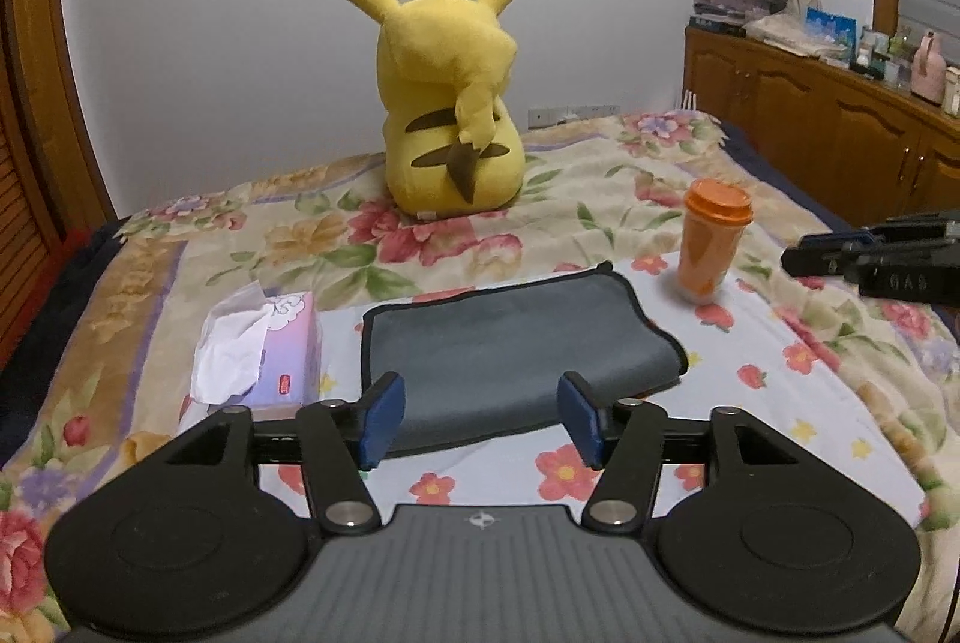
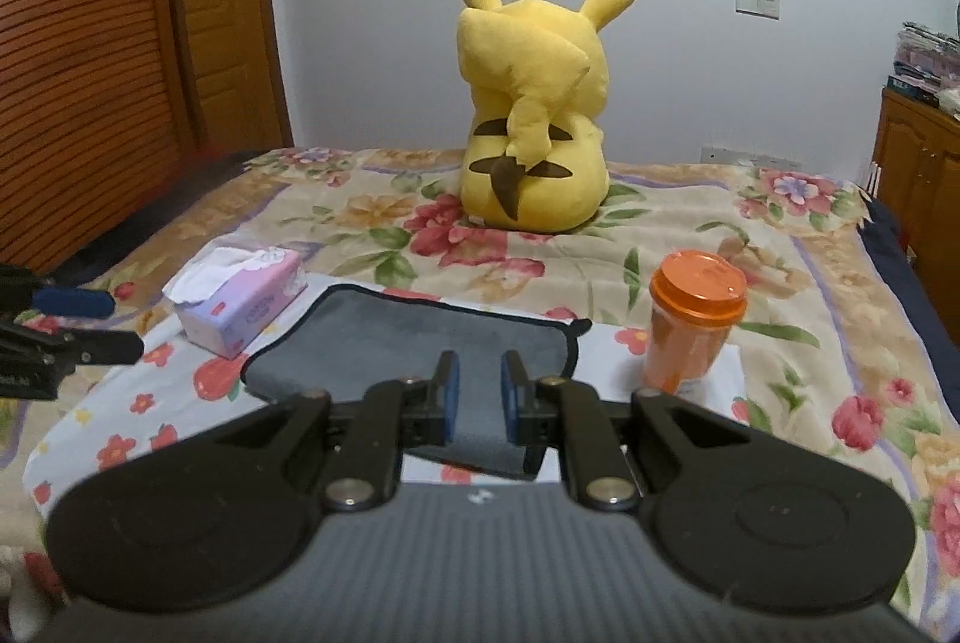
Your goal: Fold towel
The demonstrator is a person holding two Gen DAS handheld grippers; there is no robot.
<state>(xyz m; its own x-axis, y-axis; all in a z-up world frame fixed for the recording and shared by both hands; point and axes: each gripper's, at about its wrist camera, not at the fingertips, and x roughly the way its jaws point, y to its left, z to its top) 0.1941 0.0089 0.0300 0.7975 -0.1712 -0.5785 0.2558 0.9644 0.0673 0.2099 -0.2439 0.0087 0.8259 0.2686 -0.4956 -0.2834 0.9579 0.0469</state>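
On the flowered bedspread (image 1: 600, 199) a grey towel (image 1: 510, 337) lies folded between tissue box (image 1: 264, 343) and orange cup (image 1: 711, 247); left gripper (image 1: 480, 418) spread wide, right gripper (image 2: 480, 397) narrowly parted, both holding nothing.

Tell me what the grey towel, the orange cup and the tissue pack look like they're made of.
Grey towel: looks like microfibre or a similar soft cloth, matte, with a dark stitched edge. Orange cup: probably plastic, with a smooth, slightly glossy lid and a see-through body. Tissue pack: seems to be a thin glossy plastic wrapper, crinkled, with white paper tissue sticking out on top.
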